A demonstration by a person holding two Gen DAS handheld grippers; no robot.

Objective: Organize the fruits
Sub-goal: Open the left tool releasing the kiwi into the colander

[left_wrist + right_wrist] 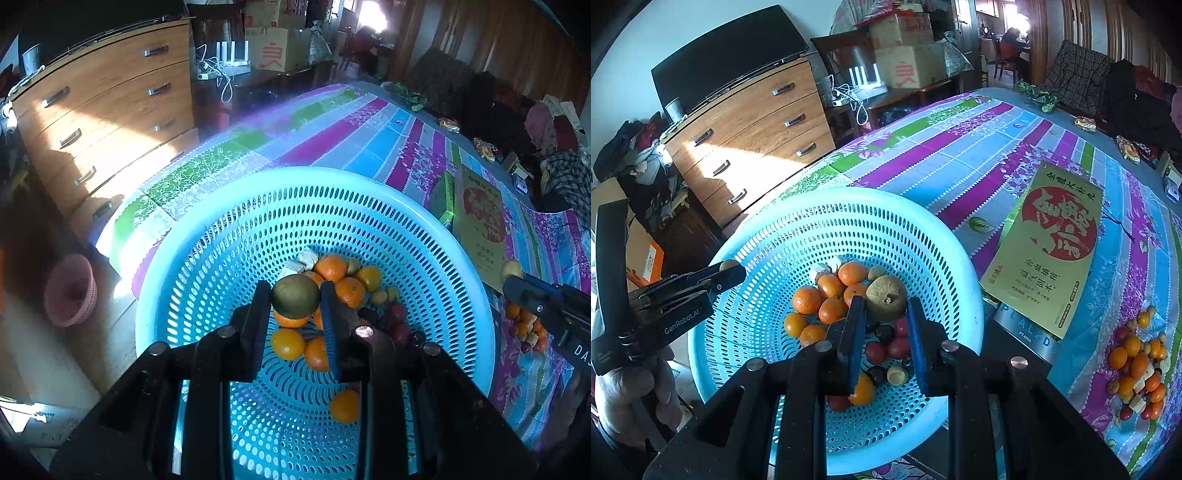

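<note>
A light blue perforated basket (221,236) (768,229) on the table holds several oranges (332,266) (852,272), dark red fruits (897,347) and small yellow-brown fruits. My left gripper (295,301) is shut on a green-brown round fruit (295,300) above the pile in the basket. My right gripper (886,301) is shut on a brown-green pear-like fruit (886,297), also above the basket. The right gripper shows at the right edge of the left wrist view (511,273); the left one shows at the left of the right wrist view (729,266).
A heap of loose oranges and small fruits (1137,365) lies on the striped tablecloth (960,155) to the right. A yellow box (1049,243) lies beside the basket. A wooden dresser (103,110) stands left of the table. A pink basket (70,290) is on the floor.
</note>
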